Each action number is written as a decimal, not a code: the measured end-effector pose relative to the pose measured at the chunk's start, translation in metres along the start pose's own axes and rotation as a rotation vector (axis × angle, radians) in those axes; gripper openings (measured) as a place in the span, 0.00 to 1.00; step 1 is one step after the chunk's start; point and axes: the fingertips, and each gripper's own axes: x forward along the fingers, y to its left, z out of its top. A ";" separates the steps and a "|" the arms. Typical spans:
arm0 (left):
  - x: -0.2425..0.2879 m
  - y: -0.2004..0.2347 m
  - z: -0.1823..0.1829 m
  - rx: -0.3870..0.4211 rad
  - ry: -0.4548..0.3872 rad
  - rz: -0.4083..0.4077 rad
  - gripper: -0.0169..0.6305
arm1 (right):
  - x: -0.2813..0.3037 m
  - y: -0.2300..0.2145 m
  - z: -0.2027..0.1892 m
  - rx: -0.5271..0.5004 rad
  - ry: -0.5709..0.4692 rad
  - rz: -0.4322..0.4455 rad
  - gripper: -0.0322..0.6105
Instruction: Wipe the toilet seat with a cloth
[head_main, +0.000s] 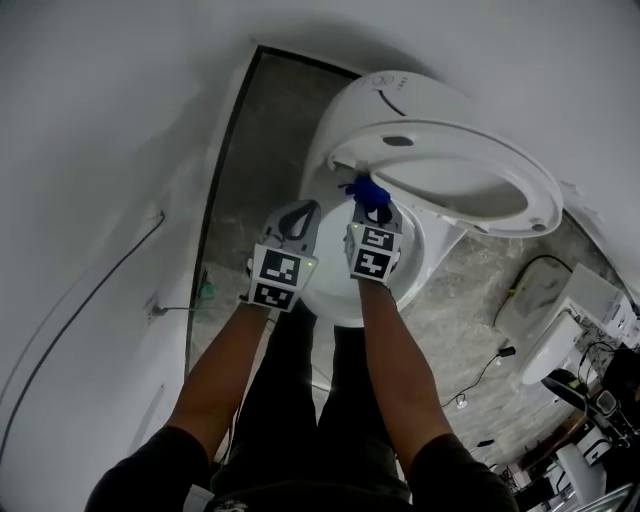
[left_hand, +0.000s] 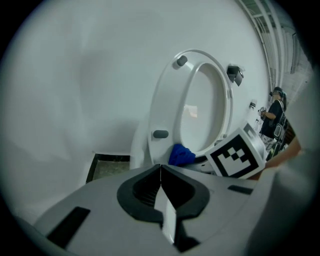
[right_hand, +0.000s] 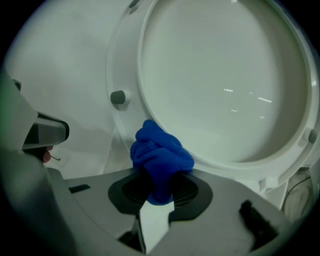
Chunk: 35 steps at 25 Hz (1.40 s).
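My right gripper (right_hand: 159, 180) is pinching the blue cloth (right_hand: 161, 152) at the raised toilet seat (right_hand: 122, 70) lower rim, left gripper (left_hand: 161, 172) jaws pressed together empty alongside; I'd keep firm cloth contact and sweep along the rim evenly.

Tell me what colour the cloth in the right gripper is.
Bright blue. The cloth shows best in the right gripper view.
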 end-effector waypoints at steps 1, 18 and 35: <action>-0.003 0.005 0.001 -0.004 -0.003 0.007 0.05 | 0.000 0.008 0.007 -0.015 -0.013 0.005 0.19; -0.038 0.019 0.060 0.050 -0.086 0.026 0.05 | -0.079 0.046 0.124 -0.047 -0.285 0.004 0.19; -0.083 -0.017 0.185 0.258 -0.224 -0.018 0.05 | -0.167 0.019 0.181 -0.007 -0.334 -0.071 0.19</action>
